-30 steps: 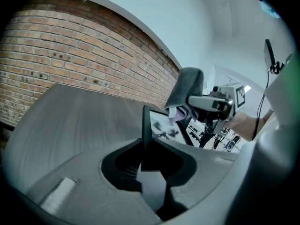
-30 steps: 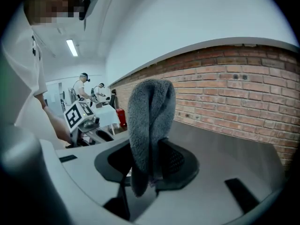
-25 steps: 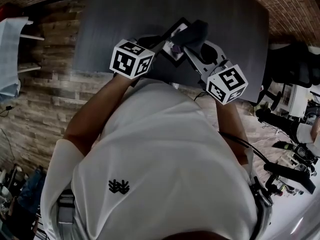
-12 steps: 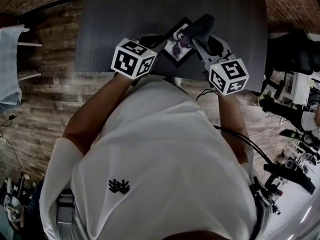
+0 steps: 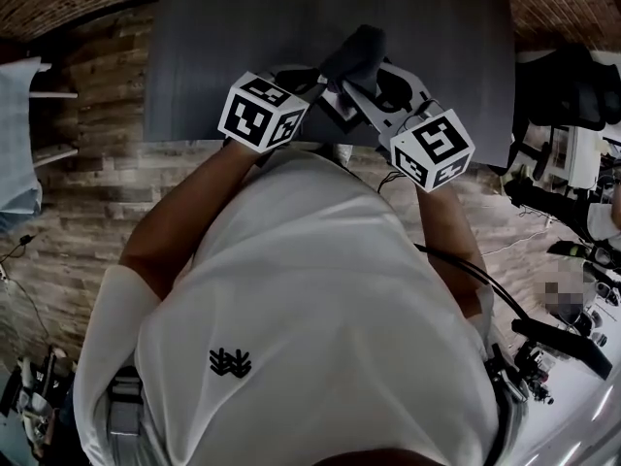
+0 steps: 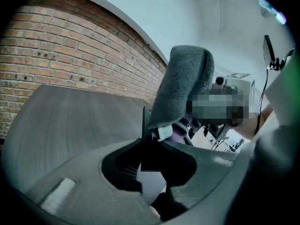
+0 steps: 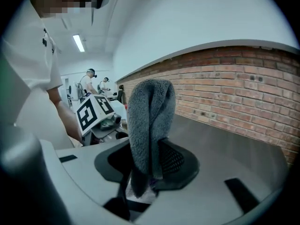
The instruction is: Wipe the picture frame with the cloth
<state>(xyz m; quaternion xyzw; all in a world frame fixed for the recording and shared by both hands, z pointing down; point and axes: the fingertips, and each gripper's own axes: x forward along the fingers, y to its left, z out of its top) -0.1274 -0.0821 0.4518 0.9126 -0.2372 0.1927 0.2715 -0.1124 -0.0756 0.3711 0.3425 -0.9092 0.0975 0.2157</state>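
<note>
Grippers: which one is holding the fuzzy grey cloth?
The right gripper: the grey cloth is pinched, folded, between its jaws. The left gripper grips the picture frame by its edge instead.

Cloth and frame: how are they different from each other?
The cloth is grey, fuzzy and folded over; the frame is dark, thin and stiff. The cloth is pinched in the right tongs; the frame is pinched in the left tongs. The cloth shows plainly, while the frame is mostly hidden behind it. Both are held over the dark table.
</note>
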